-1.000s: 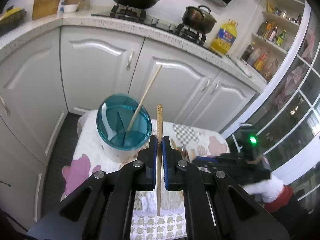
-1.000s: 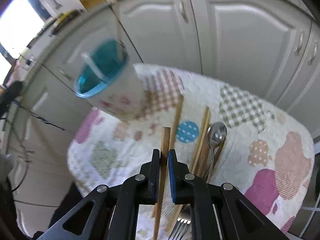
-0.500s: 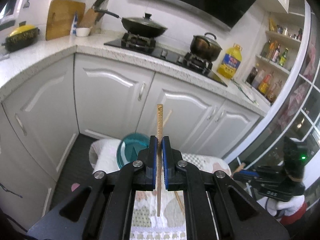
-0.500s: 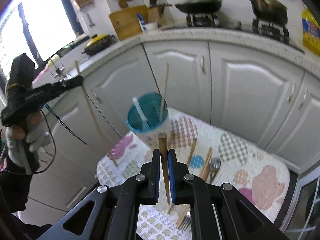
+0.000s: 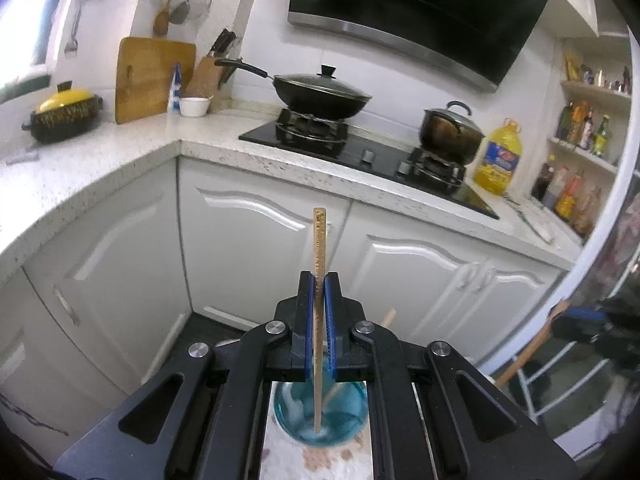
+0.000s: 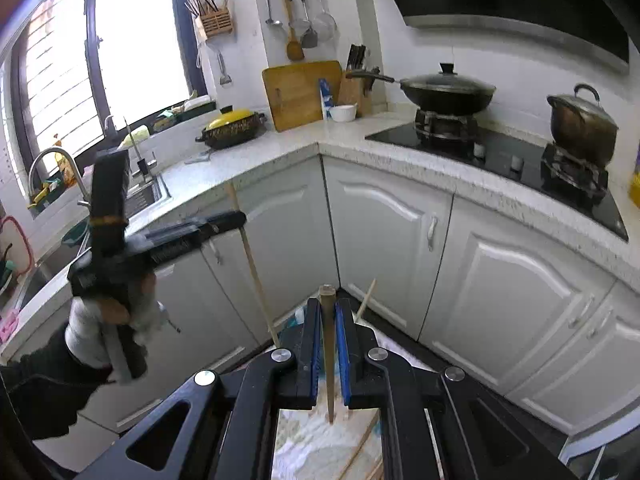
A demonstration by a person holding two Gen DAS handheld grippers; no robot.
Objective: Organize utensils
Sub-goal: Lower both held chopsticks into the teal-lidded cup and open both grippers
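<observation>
No readable labels. Left gripper (image 5: 319, 286) clamps chopstick (image 5: 319, 320) upright over teal cup (image 5: 320, 420) — right gripper (image 6: 328, 312) clamps darker chopstick (image 6: 328, 356); only right view shows sink (image 6: 144, 196).

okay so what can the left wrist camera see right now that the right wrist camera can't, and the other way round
Only the left wrist view shows the teal cup below the left gripper, with its chopstick hanging over it, and the oil bottle. Only the right wrist view shows the window, the faucet and the hand holding the left gripper. Both show the wok, the pot, the cutting board, and a gripper shut on a chopstick.
</observation>
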